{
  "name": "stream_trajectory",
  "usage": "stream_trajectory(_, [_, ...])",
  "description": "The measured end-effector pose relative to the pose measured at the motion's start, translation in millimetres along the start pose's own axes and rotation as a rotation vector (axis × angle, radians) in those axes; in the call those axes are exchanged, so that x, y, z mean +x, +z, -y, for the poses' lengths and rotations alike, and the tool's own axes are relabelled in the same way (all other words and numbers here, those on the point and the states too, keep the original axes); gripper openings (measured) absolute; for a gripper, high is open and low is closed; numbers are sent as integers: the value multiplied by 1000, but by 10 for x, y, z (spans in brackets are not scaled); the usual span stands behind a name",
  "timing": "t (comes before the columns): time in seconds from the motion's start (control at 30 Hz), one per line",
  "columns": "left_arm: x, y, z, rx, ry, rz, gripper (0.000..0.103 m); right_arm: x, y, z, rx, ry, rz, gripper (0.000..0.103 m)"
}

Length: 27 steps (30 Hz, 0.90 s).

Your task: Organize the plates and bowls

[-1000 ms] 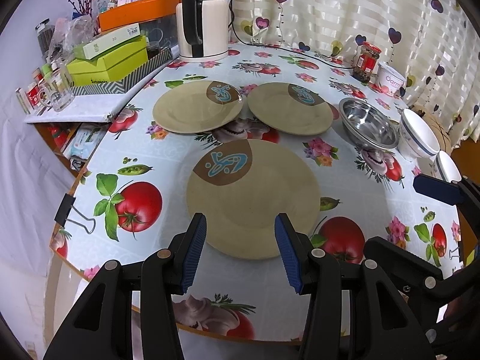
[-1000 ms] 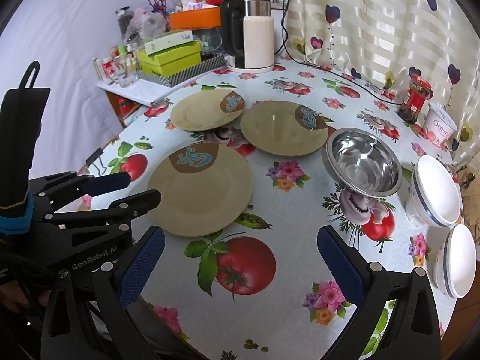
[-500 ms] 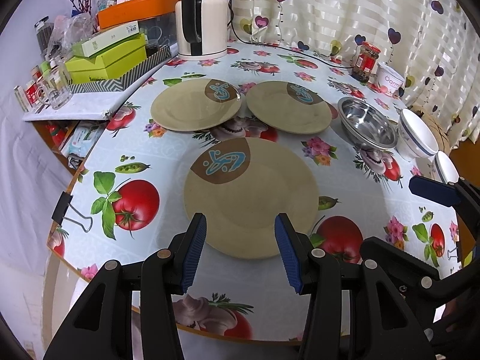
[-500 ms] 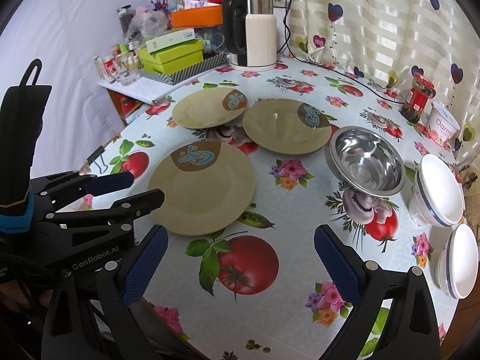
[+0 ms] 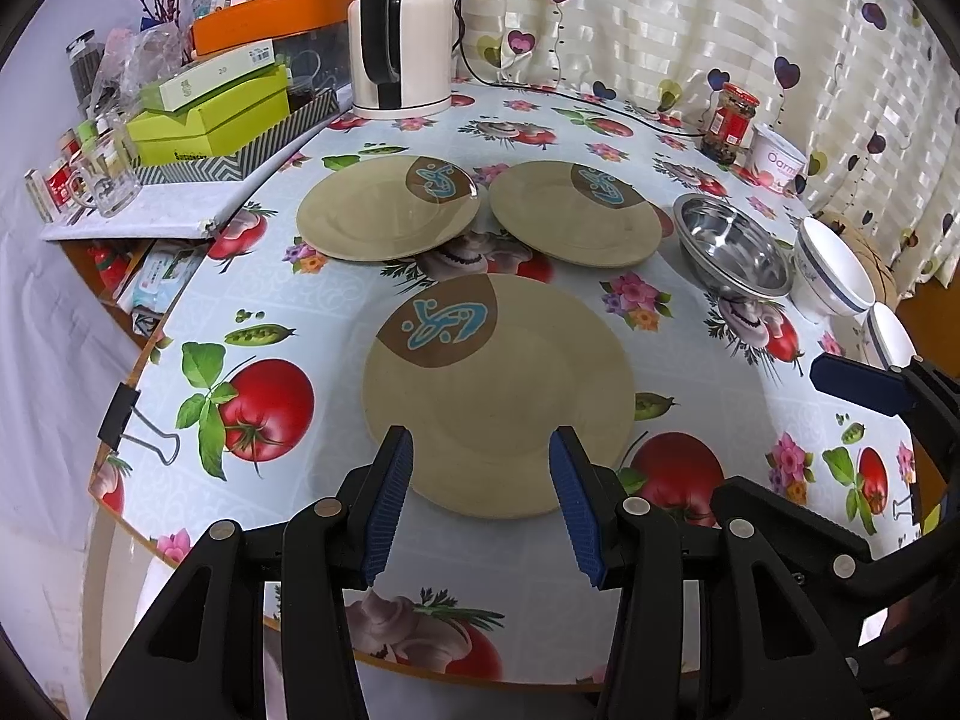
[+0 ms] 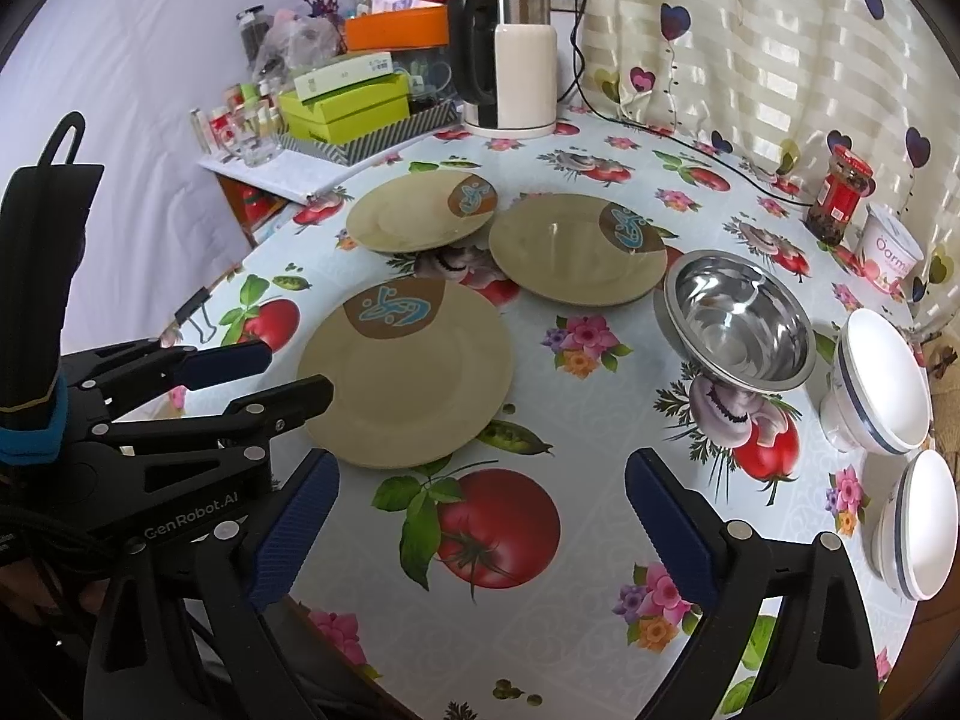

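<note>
A round worktop (image 5: 336, 276) is wearing a glossy pale-blue oilcloth printed with tomatoes, mushrooms and flowers. A cream and black electric kettle (image 5: 401, 36) is standing at its far edge. Left of the kettle, lime-green cardboard boxes (image 5: 210, 114) are sitting stacked in a zigzag-patterned tray. On the right, a red-lidded glass jar (image 5: 728, 123) is standing beside a white yoghurt tub (image 5: 778, 163), before a striped curtain with hearts (image 5: 720, 18). A black binder clip (image 5: 129, 420) is gripping the cloth's near-left edge.
</note>
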<state>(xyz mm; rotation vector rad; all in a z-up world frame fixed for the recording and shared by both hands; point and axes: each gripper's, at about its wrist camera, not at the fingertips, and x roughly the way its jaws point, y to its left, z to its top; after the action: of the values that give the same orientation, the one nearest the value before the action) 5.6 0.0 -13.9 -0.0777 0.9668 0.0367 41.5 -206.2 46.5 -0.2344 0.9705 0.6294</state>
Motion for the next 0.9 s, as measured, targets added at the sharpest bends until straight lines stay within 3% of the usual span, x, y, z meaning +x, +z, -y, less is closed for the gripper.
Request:
stream_trajectory(0.37, [43, 9, 39, -20, -27, -17, 49, 64, 18, -10, -8, 11, -25, 97])
stream_trajectory(0.9, [196, 238, -282, -83, -72, -35, 49, 246, 311, -20, -49, 28, -55, 97])
